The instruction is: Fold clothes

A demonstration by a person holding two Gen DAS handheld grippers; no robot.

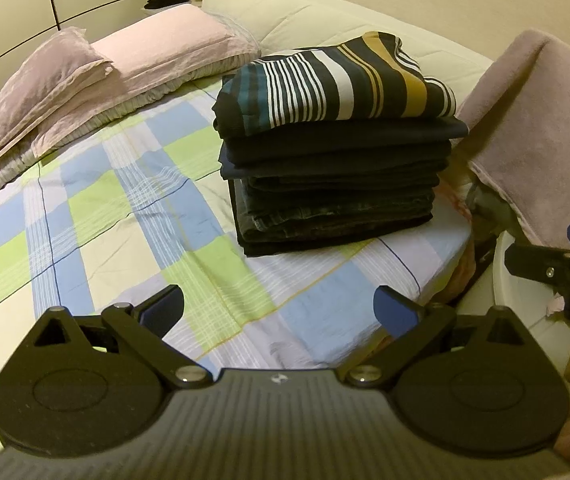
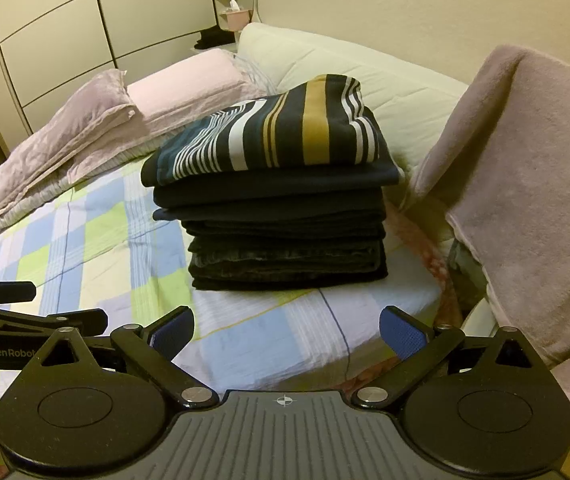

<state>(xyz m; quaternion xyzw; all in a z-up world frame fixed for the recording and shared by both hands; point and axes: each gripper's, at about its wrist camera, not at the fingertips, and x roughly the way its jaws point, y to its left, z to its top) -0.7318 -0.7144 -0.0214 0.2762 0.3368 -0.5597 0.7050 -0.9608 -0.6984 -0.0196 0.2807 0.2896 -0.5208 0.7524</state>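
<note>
A stack of folded dark clothes [image 1: 337, 192] sits on the bed near its right edge, topped by a folded striped garment [image 1: 337, 84] in navy, white, teal and mustard. The stack [image 2: 285, 236] and striped top [image 2: 277, 136] also show in the right wrist view. My left gripper [image 1: 279, 312] is open and empty, held above the checked bedsheet [image 1: 105, 208] in front of the stack. My right gripper [image 2: 287, 334] is open and empty, also short of the stack. Part of the right gripper shows at the left view's right edge [image 1: 565, 268].
Pink pillows [image 1: 85, 76] and a folded quilt lie at the head of the bed. A pink towel [image 2: 525, 184] hangs over something to the right of the bed. A white mattress pad [image 2: 365, 68] lies behind the stack. Wardrobe doors [image 2: 85, 20] stand at the back left.
</note>
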